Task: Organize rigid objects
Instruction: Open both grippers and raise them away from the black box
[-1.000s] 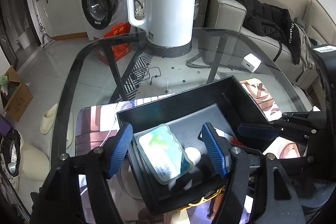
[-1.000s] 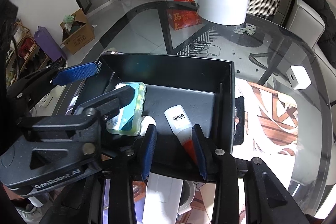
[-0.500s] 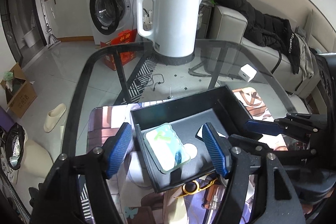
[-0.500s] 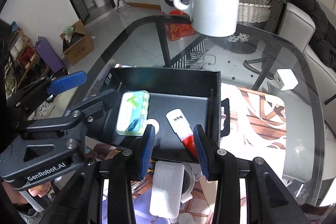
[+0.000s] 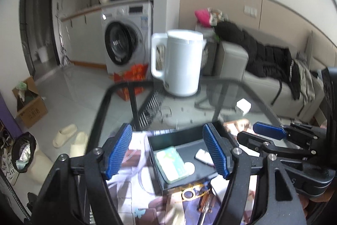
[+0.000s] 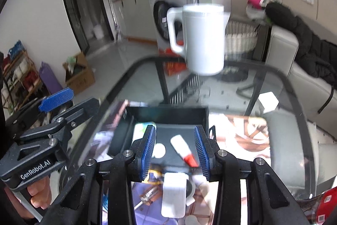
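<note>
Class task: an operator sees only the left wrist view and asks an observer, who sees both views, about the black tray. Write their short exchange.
Operator: The white tube in the black plastic tray is half hidden behind my finger. What is its near end like?
Observer: The white tube ends in a red cap, pointing toward the tray's near edge.
Operator: What lies just outside that near edge?
Observer: A flat white rectangular box lies on the glass table, below the right hand-held gripper.
Operator: Is that gripper holding anything?
Observer: No, its jaws are open and empty.
</note>
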`<state>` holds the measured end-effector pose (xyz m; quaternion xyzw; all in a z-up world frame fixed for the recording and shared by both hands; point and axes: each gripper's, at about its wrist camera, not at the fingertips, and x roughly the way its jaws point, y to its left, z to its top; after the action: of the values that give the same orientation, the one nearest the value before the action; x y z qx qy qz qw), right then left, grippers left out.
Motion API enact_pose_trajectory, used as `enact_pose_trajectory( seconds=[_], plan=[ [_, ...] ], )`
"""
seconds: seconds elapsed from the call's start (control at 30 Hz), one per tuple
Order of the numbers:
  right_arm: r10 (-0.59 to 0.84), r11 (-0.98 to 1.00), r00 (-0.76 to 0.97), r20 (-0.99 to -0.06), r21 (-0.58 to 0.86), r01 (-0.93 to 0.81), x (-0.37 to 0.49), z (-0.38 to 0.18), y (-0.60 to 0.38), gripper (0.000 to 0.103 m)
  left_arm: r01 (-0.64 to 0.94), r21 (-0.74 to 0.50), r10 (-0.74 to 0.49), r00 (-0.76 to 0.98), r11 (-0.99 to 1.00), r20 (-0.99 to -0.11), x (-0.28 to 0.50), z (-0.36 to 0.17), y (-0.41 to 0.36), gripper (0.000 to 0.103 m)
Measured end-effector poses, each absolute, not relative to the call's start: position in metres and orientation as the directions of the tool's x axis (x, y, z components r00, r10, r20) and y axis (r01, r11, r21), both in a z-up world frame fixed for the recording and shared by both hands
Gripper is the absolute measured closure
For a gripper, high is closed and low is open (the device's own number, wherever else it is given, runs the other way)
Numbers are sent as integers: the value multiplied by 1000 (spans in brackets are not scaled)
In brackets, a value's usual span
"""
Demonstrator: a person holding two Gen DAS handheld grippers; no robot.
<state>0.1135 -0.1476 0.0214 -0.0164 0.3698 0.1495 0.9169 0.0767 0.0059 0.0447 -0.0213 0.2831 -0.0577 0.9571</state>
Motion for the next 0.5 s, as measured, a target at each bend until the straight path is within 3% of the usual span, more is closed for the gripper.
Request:
enact_pose_trajectory(
  seconds=[0.2, 0.27, 0.4, 0.5],
  plan=[
    [289, 954, 784, -550, 100, -282, 83, 54, -155, 64, 87, -79, -110, 923, 993, -370, 43, 75, 11, 31],
    [280, 958, 823, -494, 90, -271, 70, 64, -159, 64, 89, -62, -103, 948, 994, -302, 28, 83, 11, 23],
    [294, 956, 885, -362, 97, -278, 39, 82, -167, 55, 73, -66, -85, 975, 995, -204, 4, 95, 15, 18],
    [302, 953, 916, -264, 72, -293, 13, 93, -169, 55, 46, -70, -55, 989, 997, -137, -14, 101, 21, 18]
  ],
)
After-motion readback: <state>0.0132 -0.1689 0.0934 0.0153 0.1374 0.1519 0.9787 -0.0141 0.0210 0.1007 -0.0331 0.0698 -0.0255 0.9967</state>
